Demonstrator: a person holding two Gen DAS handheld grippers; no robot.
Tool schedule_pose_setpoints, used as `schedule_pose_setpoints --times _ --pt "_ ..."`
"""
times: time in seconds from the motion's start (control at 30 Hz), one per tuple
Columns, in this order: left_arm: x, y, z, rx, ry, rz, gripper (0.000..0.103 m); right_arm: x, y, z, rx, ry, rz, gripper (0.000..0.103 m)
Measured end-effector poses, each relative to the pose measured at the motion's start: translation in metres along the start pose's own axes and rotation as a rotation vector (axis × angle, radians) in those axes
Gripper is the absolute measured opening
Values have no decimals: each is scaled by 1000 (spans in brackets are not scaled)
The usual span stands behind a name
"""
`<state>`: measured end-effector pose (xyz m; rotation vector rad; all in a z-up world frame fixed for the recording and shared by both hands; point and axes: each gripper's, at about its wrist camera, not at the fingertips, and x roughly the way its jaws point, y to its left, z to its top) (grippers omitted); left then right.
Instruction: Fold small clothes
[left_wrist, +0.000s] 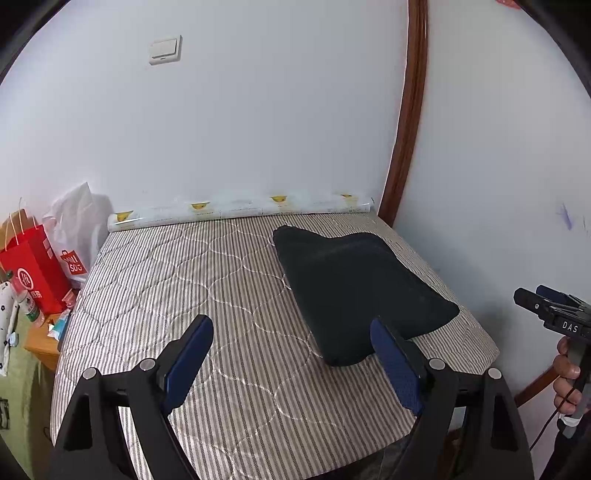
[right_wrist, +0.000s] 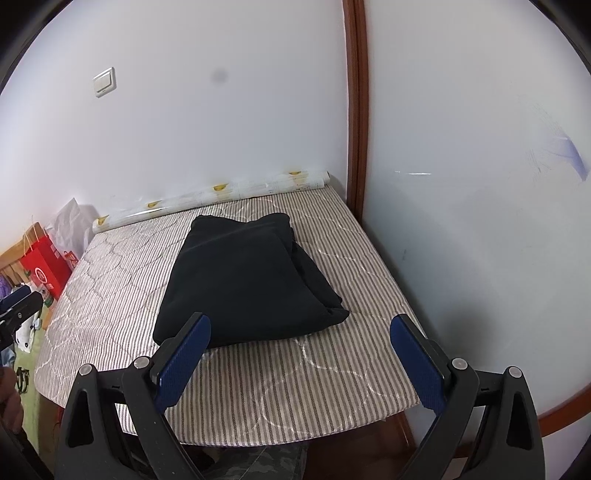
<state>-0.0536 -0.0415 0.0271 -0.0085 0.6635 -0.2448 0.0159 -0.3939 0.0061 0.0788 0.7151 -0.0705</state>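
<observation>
Left wrist view: the left tool (left_wrist: 291, 360) hovers spread and empty over the striped bed (left_wrist: 184, 295). The dark folded garment (left_wrist: 354, 291) lies right of centre, its long axis running from upper left to lower right, its near end just beyond the right-hand finger.

Right wrist view: the right tool (right_wrist: 301, 354), also spread and empty, faces the garment (right_wrist: 243, 284) at centre frame, so it seems the nearer one.

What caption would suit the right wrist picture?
Open right gripper hovers before a folded black garment on a striped mattress.
</observation>
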Motion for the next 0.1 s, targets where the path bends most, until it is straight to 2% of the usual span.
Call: schedule_pose_setpoints --times 0.1 --pt "0 1 -1 8 1 -15 86 0 0 0 -2 -2 2 97"
